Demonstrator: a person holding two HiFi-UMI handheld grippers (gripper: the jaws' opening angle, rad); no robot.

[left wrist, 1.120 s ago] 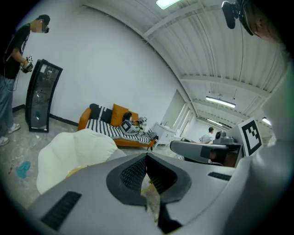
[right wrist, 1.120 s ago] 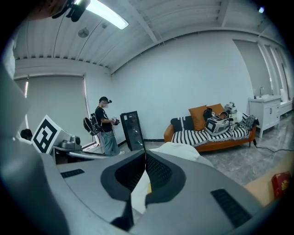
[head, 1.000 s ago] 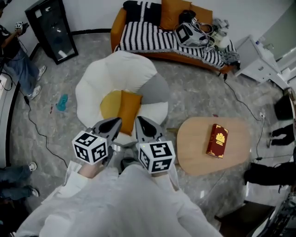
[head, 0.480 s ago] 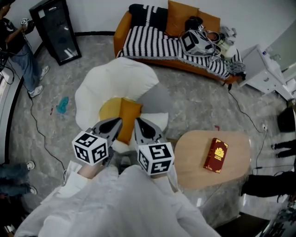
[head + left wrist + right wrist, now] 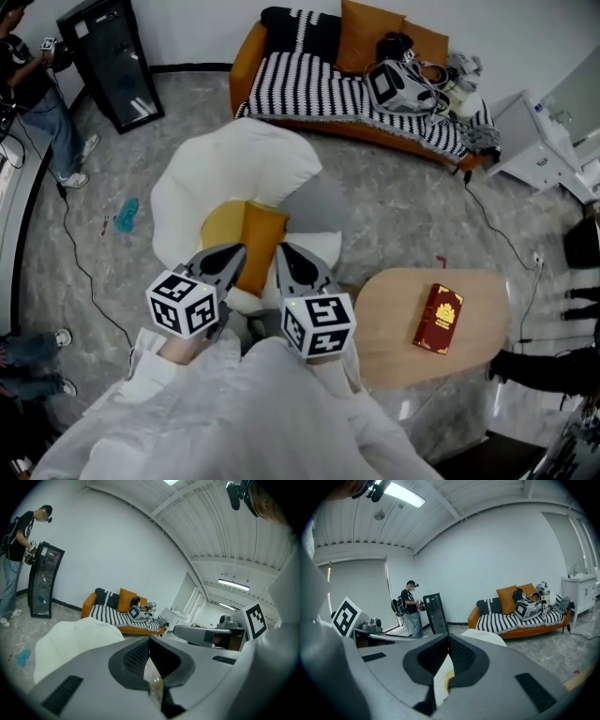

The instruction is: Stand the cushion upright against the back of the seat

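**Both tools closed and empty at the front edge of the armchair seat**

The left tool and the right tool are held side by side, tips pointing at the white armchair. Each gripper view shows its ribbed pads pressed together with nothing between them.

The mustard-orange cushion sits on the middle of the seat, beside a rounder yellow pad. Its far edge is close to the foot of the white back. From the head view the left tool's tip overlaps the cushion's near edge; whether it touches I cannot tell.

The cube on the left tool and the cube on the right carry black-and-white square markers, with no words.

A red book lies near the right end of the oval wooden bench. It has a gold emblem on its cover, and any lettering is too small to read.

Across the floor stands an orange sofa under a black-and-white striped throw. A person stands beside a black panel.
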